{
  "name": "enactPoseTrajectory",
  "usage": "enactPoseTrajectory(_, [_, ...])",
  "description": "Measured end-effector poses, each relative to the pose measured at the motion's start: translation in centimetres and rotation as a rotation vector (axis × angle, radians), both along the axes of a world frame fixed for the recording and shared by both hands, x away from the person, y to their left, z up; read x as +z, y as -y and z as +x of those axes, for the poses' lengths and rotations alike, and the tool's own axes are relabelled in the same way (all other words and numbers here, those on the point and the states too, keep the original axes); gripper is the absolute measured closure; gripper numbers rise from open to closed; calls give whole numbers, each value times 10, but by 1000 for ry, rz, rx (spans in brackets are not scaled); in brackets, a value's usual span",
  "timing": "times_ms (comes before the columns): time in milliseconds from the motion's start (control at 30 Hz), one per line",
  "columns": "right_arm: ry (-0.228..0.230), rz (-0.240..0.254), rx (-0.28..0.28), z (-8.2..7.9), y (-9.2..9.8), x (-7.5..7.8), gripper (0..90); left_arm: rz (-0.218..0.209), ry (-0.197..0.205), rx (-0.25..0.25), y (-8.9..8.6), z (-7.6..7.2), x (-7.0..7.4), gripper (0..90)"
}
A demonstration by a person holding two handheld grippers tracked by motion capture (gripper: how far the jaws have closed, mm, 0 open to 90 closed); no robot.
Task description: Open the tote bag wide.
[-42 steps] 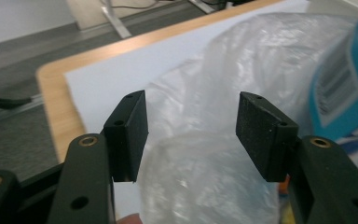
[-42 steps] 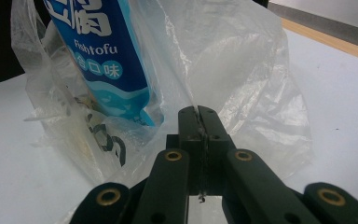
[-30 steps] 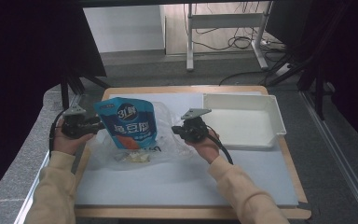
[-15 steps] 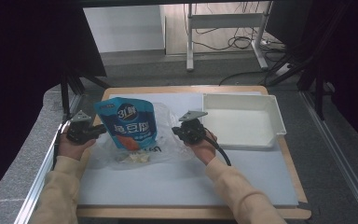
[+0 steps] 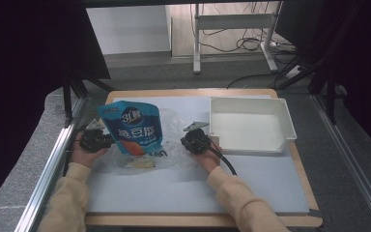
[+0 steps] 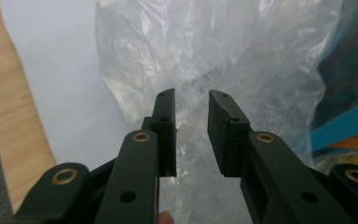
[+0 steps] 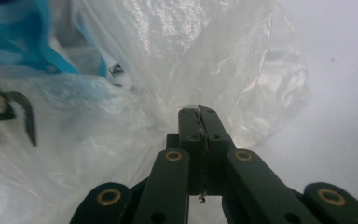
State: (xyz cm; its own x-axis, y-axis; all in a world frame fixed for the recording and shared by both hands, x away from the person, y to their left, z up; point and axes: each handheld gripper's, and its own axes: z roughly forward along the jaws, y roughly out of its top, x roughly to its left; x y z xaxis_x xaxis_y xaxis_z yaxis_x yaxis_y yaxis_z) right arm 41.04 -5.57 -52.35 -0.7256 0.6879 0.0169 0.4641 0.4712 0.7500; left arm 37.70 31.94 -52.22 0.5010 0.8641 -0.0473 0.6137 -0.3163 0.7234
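Nearest us, our left gripper sits at the left edge of the clear plastic bag, and in the left gripper view its jaws stand narrowly apart with crinkled film just ahead of and between them; we cannot tell whether the pads press it, though the jaws have just been closing, then eased slightly wider. Our right gripper is clamped tight on a fold at the bag's right edge. The blue snack pouch stands upright in the bag between the two grippers, on the pale mat. Compared with a second ago, both hands and the bag sit lower, nearer the table. Farther right lies the white tray. The pale item under the pouch is too blurred to name.
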Motion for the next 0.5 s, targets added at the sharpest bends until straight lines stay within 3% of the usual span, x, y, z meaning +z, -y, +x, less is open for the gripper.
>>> enactPoseTrajectory(333, [-34, -22, -26, 3, 4, -11, 888, 7, -33, 14, 3, 0, -16, 760])
enactPoseTrajectory(500, [-29, -20, -26, 3, 6, -12, 888, 8, -45, 24, 2, -1, -19, 765])
